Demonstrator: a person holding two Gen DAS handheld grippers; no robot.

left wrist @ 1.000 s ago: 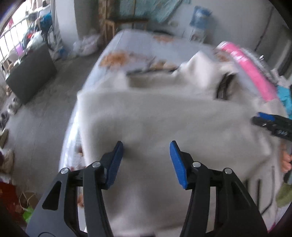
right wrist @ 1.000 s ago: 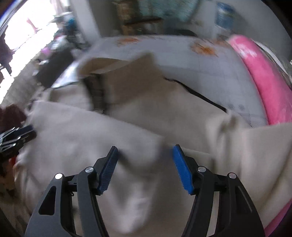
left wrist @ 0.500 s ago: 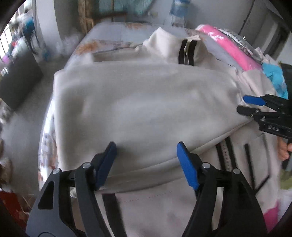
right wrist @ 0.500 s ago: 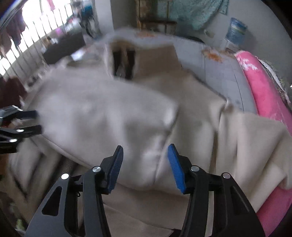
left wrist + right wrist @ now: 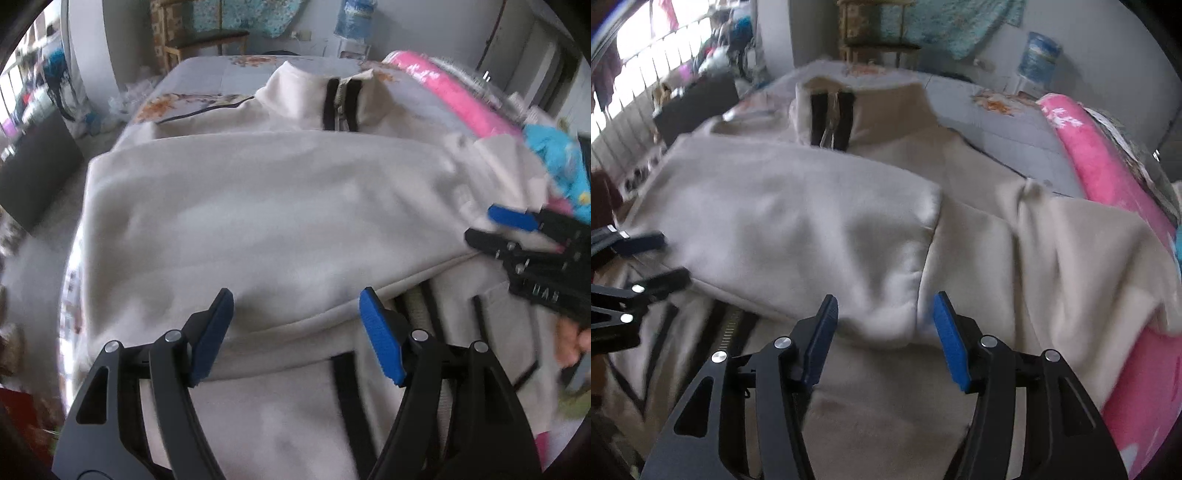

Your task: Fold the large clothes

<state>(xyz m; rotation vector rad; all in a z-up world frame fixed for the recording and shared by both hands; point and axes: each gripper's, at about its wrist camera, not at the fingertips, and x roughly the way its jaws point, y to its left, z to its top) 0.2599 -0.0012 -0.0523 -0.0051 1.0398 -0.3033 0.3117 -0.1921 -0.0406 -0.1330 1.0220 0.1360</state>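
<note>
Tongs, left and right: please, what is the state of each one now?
Left tongs: open, holding nothing, above the folded cream jacket.
Right tongs: open, holding nothing, at the folded sleeve's end.

Cream fleece jacket (image 5: 258, 221) is lying spread across my bed (image 5: 221, 70), collar toward the far edge, black zipper trim showing, one sleeve (image 5: 798, 229) lying folded across the chest.

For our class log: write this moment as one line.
jacket: sleeve folded across front | left tongs: open | right tongs: open | bed
</note>
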